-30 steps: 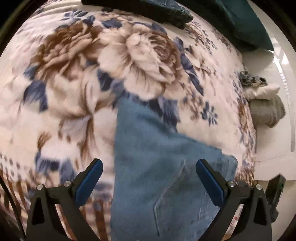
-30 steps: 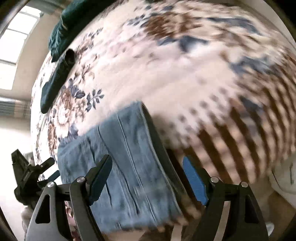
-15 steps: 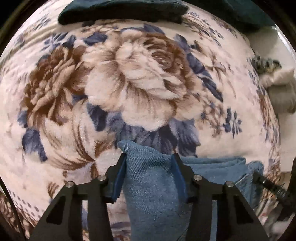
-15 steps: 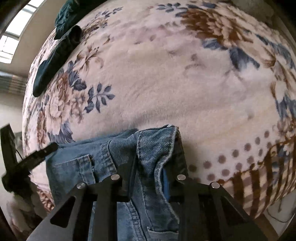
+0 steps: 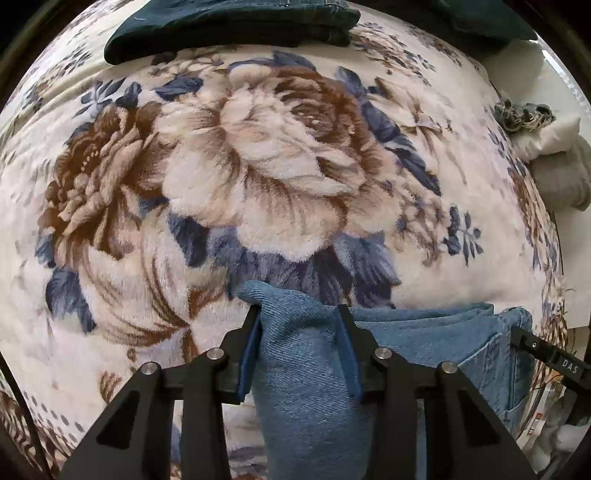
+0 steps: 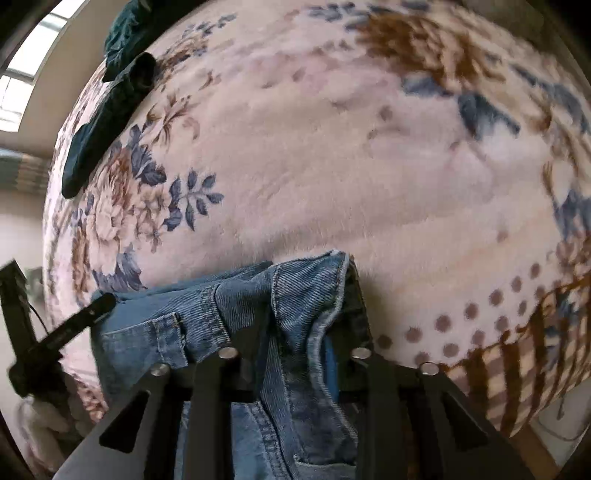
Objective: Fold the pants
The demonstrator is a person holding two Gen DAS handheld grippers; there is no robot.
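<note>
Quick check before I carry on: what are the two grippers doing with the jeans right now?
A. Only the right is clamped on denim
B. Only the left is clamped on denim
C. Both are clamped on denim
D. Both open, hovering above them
C: the left gripper pinches a bunched fold of the jeans, and the right gripper is closed on denim near a seam.

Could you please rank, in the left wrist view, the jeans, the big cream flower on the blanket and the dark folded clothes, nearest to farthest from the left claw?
1. Jeans: clamped in the left claw, bottom centre.
2. Big cream flower: straight ahead, mid-blanket.
3. Dark folded clothes: at the blanket's far edge, top.
</note>
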